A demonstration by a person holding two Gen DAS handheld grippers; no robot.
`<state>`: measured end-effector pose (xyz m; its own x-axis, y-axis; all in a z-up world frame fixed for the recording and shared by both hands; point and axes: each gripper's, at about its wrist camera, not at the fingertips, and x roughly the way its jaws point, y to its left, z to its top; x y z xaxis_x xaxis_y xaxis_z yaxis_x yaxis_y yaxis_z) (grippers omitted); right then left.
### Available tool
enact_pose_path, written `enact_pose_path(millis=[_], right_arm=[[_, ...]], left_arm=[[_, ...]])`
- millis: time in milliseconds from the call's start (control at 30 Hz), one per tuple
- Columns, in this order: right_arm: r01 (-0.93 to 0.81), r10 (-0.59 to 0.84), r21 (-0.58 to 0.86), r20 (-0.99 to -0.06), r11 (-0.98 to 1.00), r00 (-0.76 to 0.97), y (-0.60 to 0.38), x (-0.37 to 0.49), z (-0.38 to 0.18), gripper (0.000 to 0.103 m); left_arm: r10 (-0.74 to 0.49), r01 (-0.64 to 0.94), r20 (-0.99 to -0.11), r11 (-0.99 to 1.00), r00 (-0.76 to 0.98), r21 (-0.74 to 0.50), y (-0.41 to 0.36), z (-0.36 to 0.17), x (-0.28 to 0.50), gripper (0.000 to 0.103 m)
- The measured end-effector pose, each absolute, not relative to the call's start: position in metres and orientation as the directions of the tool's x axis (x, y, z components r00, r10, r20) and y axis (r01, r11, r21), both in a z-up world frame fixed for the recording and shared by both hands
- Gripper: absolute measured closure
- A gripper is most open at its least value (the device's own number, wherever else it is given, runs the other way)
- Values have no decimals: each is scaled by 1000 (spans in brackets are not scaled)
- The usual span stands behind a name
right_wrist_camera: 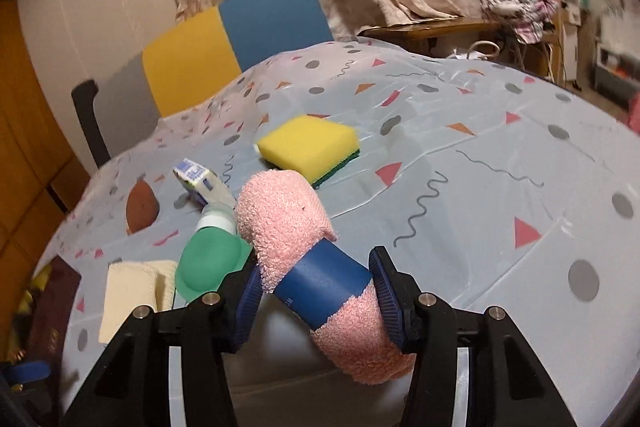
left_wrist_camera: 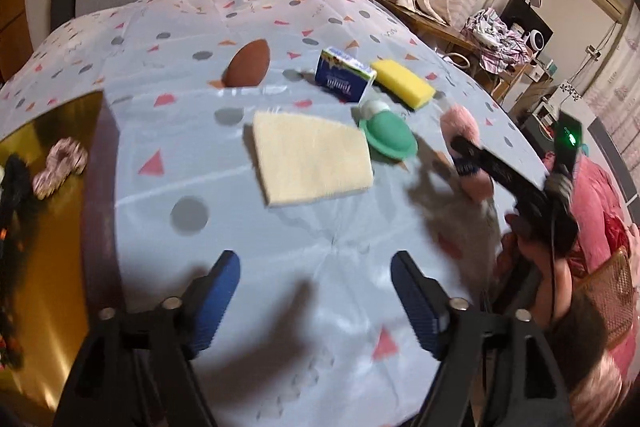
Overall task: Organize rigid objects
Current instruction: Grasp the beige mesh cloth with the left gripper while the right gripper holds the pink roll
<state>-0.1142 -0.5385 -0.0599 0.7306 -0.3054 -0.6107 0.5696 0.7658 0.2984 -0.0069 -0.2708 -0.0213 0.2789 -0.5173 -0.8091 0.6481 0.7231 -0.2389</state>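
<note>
1. The left gripper (left_wrist_camera: 312, 291) has its fingers (left_wrist_camera: 218, 301) spread wide with nothing between them, only the patterned cloth of the bench (left_wrist_camera: 280, 247) below.
2. The right gripper (right_wrist_camera: 316, 297) has its fingers (right_wrist_camera: 386, 301) narrowed onto a pink terry roll (right_wrist_camera: 288, 223) wrapped in a blue paper band (right_wrist_camera: 324, 287); both pads touch it, one on the band side and one on the pink end.
3. The pink roll sits tilted across the right fingers, its upper end reaching ahead and to the left of them.
4. Just left of the right fingers lies a green dome-shaped piece (right_wrist_camera: 210, 263) with a white cap (right_wrist_camera: 218, 221) behind it.
5. Ahead of the right fingers, beyond the roll, a yellow sponge (right_wrist_camera: 308, 145) with a green underside rests flat on the bench.
6. To the left and farther ahead of the right fingers are a small blue and white box (right_wrist_camera: 200, 183) and a brown oval object (right_wrist_camera: 140, 207).
7. In the left wrist view, a cream cloth (left_wrist_camera: 312, 159) lies ahead of the left fingers, about centred between them.
8. Beyond that cloth stand the box, the sponge and the brown oval; the green piece is ahead and to the right.
9. Far to the left of the left fingers is a gold-lined container (left_wrist_camera: 60, 227) holding a patterned scrunchie (left_wrist_camera: 60, 167) and something dark and fuzzy that I cannot identify.
10. A hand (left_wrist_camera: 532, 251) grips the right gripper's handle at the right of the left fingers.
</note>
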Motion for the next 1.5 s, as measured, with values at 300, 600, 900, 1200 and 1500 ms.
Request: enact_pose_path(millis=[300,600,900,1200,1500], right_arm=[[559,-297,303,-604,772,739,-540,-110,-68,49],[565,-315,280,-604,776,732,-537,-111,-69,49],[566,-316,282,-603,775,733,-536,-111,-69,49],[566,-317,281,-602,775,733,-536,-111,-69,49],[569,-322,278,-601,774,731,-536,-113,-69,49]], left_arm=[[-458,636,-851,743,256,-209,-328,-46,32,17],[-448,645,-841,746,303,-165,-360,-62,54,0],[-395,695,-838,719,377,-26,-382,-78,50,0],[-377,691,-824,722,422,23,-384,-83,45,0],[-428,728,-793,685,433,28,-381,-78,30,27]])
